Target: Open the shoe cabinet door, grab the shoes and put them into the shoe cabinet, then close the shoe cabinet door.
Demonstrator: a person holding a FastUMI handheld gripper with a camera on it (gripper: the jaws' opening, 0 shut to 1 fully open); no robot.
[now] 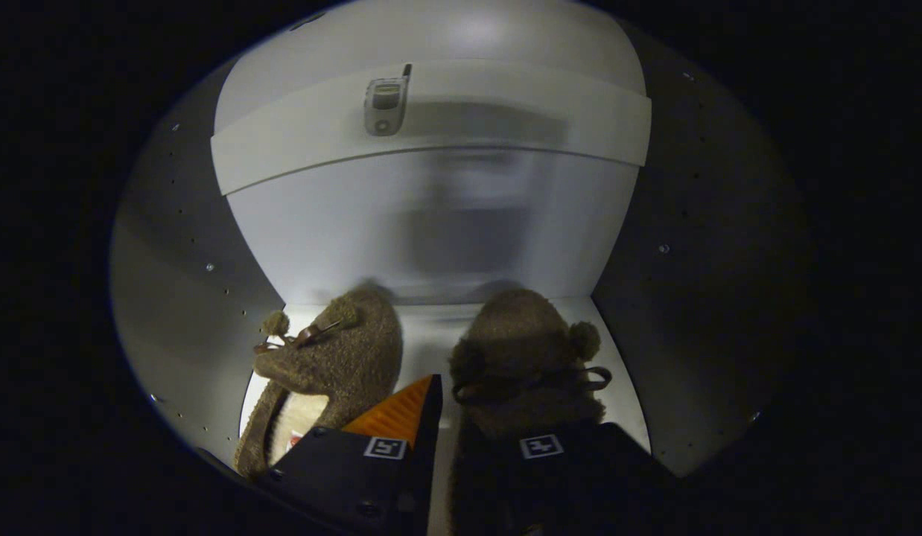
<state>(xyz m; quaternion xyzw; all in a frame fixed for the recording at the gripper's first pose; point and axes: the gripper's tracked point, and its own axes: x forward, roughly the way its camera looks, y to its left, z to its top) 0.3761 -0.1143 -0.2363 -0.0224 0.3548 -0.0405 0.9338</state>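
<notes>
I look into the shoe cabinet (446,223), with its pale back panel ahead. Two brown fuzzy slippers stand side by side on its white floor (431,335), toes toward the back. The left slipper (334,357) lies just left of my left finger (401,417) and shows its cream lining. The right slipper (520,342) has a pom-pom and a dark lace, and its heel end runs back under my right finger (573,454). My gripper (491,417) stands partly open. A thin strip of floor shows between the left finger and the right slipper.
A white shelf (431,126) crosses the cabinet above the slippers, with a metal hinge fitting (386,100) on it. Grey side walls with rows of small holes, left wall (185,260) and right wall (692,260), close in on both sides.
</notes>
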